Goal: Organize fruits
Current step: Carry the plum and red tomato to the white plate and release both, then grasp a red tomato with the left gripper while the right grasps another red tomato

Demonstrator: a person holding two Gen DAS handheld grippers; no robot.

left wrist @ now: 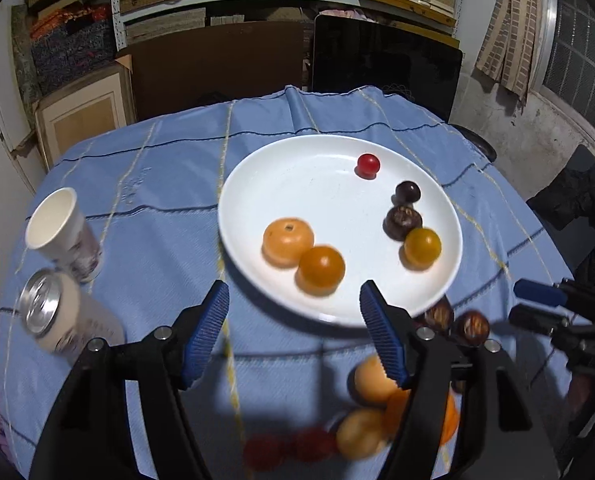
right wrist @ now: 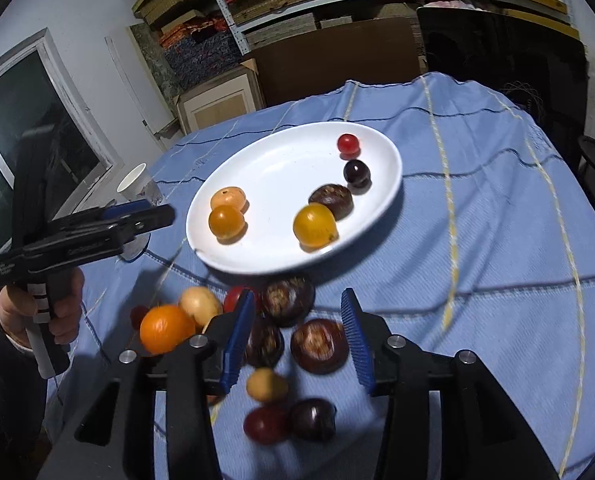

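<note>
A white plate on the blue cloth holds several fruits: two orange ones, a yellow one, two dark ones and a red cherry tomato. More loose fruits lie on the cloth in front of the plate: an orange, dark brown ones, red and pale ones. My left gripper is open and empty above the plate's near edge. My right gripper is open and empty, hovering over the loose dark fruits. The left gripper also shows in the right wrist view.
A paper cup and a drink can stand at the table's left. The round table with its blue cloth drops off at all sides. Shelves, boxes and a dark chair stand behind.
</note>
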